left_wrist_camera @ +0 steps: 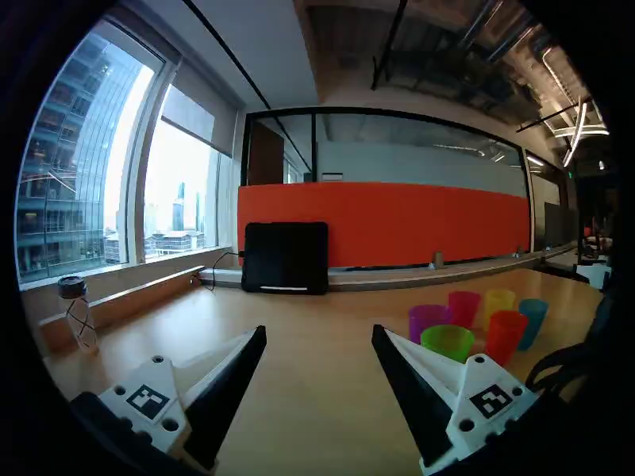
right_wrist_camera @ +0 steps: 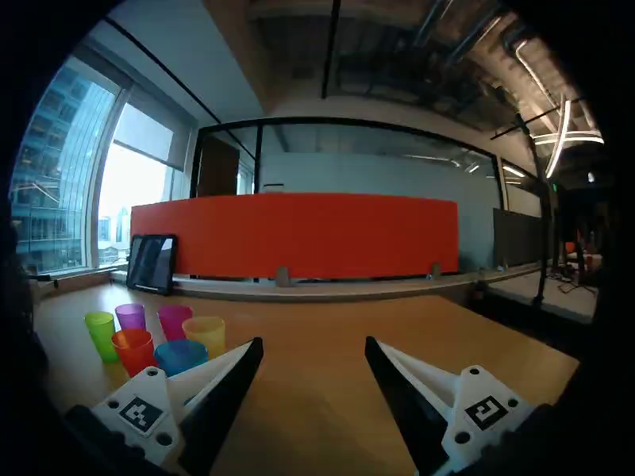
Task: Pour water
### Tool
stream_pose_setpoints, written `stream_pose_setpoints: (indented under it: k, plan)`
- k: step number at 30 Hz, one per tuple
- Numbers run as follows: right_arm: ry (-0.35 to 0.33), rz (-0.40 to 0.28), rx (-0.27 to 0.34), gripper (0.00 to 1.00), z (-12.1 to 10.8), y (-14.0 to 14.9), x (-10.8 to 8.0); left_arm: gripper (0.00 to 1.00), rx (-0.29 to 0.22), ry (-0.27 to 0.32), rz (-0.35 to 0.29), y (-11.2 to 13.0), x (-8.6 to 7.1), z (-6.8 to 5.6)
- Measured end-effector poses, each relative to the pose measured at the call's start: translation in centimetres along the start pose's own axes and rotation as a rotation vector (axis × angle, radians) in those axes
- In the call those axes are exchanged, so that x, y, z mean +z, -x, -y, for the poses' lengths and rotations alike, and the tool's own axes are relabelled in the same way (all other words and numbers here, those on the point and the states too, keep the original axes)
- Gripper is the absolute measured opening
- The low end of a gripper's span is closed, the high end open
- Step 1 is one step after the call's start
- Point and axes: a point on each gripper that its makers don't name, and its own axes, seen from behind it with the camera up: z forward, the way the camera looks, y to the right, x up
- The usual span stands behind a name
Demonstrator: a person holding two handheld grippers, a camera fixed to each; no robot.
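left tongs: released, empty, over the bench
right tongs: released, empty
bottle: upright, dark cap, far left of left tongs by the window ledge — left hand likely nearer
cups: cluster low-left of right tongs, right of left tongs — between the two
writing: none legible; square coded markers on both tongs

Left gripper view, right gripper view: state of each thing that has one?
Left hand-held gripper: open, empty.
Right hand-held gripper: open, empty.
Cups: six, upright, bunched together; fill unclear.
Bottle: upright, capped.
Tablet: propped upright, screen dark.
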Motion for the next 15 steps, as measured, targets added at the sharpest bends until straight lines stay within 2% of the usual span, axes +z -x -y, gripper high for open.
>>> stream_pose_setpoints:
  k: [8,15]
  plan:
    - [-0.043,0.010,0.000,0.99,0.2,-3.8,0.3,0.99,-0.008,0.019,0.007,-4.5,0.9,-0.1]
    - [-0.076,0.029,-0.010,1.00,0.4,-8.1,1.3,0.99,-0.006,0.055,0.009,-9.6,2.3,-0.1]
